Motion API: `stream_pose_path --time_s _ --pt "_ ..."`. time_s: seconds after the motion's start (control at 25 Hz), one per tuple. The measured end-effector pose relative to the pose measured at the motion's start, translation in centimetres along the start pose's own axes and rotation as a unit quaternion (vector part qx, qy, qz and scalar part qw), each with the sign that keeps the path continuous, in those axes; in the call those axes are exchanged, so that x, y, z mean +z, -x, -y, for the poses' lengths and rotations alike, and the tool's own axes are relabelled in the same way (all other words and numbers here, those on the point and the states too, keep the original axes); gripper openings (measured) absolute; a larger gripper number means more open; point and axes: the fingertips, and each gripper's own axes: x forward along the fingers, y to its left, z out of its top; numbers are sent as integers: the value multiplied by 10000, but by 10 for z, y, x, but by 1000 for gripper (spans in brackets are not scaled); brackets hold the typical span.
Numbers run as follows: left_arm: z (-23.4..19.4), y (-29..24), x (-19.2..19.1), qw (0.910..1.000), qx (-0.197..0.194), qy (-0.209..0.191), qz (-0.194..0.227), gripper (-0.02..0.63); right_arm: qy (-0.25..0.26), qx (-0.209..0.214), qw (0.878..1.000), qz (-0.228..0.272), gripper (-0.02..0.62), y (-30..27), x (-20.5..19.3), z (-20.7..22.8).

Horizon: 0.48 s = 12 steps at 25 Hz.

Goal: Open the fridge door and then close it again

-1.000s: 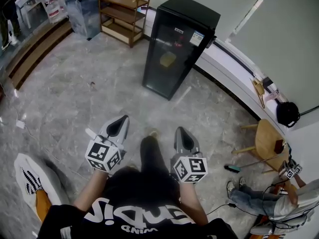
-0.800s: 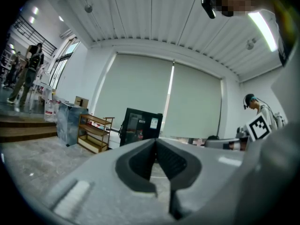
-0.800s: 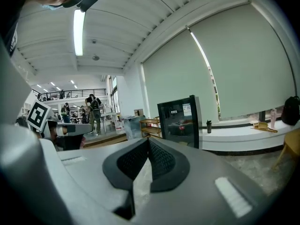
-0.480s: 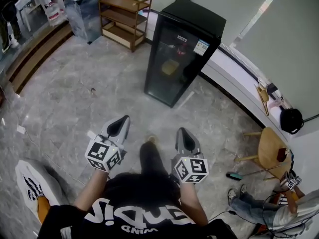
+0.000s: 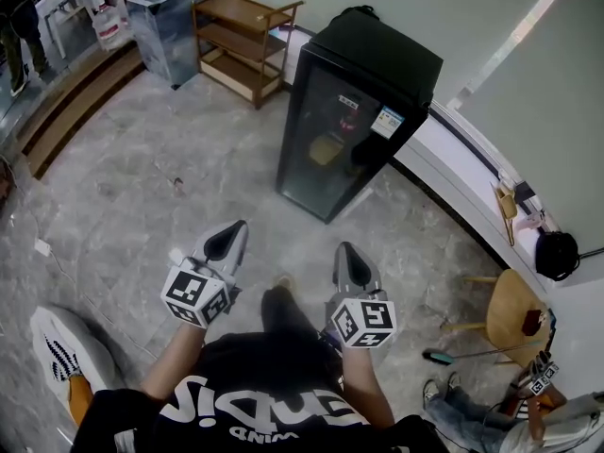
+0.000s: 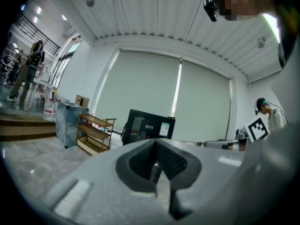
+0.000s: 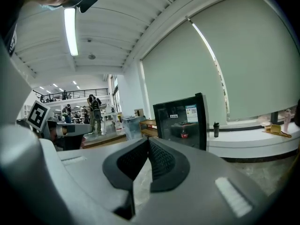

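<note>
Head view, with both gripper views. The tall black glass-door fridge stands upright on the grey marble floor, at about 1 o'clock from the person and well apart from both grippers. Its long axis is vertical, and its shut door faces roughly 7 o'clock, toward the person. Through the glass a yellow item sits on a shelf, and the right gripper view shows a small red container inside; what these are cannot be told. A bare wooden shelf rack stands at 11 o'clock. The left gripper and right gripper are held side by side on outstretched forearms, nearly level, pointing to 12 o'clock. Each has its fingers pressed together on nothing.
</note>
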Motion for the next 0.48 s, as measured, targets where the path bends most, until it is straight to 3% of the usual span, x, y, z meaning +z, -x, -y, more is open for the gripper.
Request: stream_pose_path --time_s 0.48 --pt "-30 -132 38 9997 185 43 153 2 171 173 9997 -57 -3 -99 51 84"
